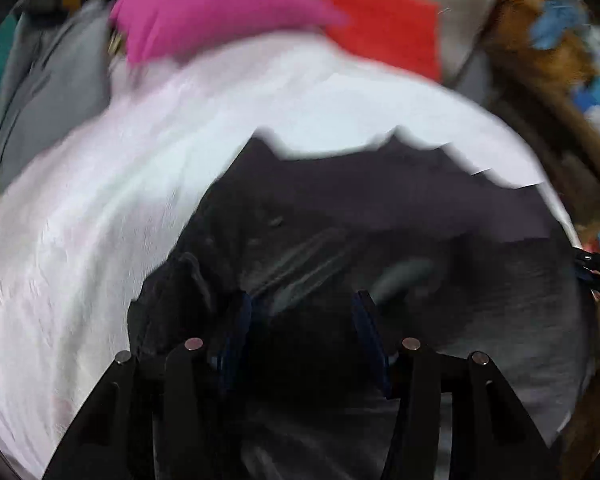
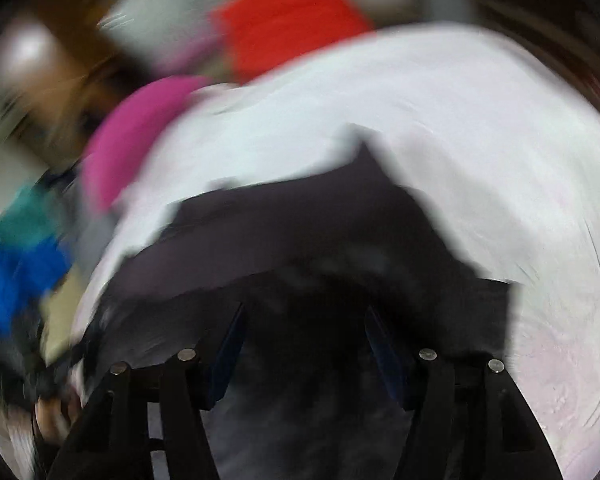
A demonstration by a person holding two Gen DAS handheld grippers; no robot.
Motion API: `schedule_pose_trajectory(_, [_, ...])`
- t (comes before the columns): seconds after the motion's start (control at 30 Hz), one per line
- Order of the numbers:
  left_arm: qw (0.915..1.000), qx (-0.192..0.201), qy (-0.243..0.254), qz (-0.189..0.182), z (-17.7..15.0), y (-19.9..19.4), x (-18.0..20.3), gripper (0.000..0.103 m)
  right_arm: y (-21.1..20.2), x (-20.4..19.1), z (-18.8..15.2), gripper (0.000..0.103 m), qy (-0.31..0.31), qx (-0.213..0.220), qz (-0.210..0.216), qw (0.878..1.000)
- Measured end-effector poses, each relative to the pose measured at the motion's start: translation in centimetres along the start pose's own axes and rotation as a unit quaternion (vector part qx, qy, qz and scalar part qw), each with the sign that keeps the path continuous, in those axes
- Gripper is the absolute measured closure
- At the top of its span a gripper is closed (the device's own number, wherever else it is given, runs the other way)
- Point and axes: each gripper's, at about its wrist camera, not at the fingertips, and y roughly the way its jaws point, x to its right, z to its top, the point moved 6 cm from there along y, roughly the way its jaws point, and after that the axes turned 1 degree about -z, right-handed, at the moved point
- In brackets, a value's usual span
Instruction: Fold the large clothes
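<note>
Though both views are blurred, the dark garment (image 1: 380,208) lies on the white sheet (image 1: 100,240), directly beneath the left gripper (image 1: 304,312) and right gripper (image 2: 304,320); both stand parted, gripping nothing.

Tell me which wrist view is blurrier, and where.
Right wrist view is blurrier: the pink cloth and red cloth smear badly. Left wrist view is softer only at the edges; the dark garment reads clearer. Both bend round at the rim.

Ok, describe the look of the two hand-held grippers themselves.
Both look alike. The left hand-held gripper has black angular linkage arms with round silver pins at the joints and dark blue finger pads. The right hand-held gripper shows the same build. No cables or markings are discernible through the blur.
</note>
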Motion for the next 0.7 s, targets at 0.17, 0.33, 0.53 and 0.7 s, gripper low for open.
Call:
schedule_pose_trajectory(0.17, [0.9993,0.014,0.009,0.032,0.0,-1.3,-0.2,0.049,-1.6,-0.7,-1.0,0.041,-0.025,0.020,-0.021,0.999])
schedule_pose_trajectory(0.33, [0.9983,0.043,-0.017,0.035,-1.4,-5.0,0.2,0.049,-6.0,-4.1,-3.2,0.035,-0.066,0.065,-0.017,0.996])
schedule_pose_trajectory(0.53, [0.9969,0.064,-0.022,0.041,-3.7,-8.6,1.4,0.042,-6.4,-10.4,-7.5,0.026,-0.159,0.089,-0.032,0.983])
schedule_pose_trajectory(0.7, [0.9967,0.064,-0.013,0.049,-5.5,-8.6,3.1,0.040,-1.9,-10.7,-10.4,0.026,-0.190,0.057,-0.097,0.975])
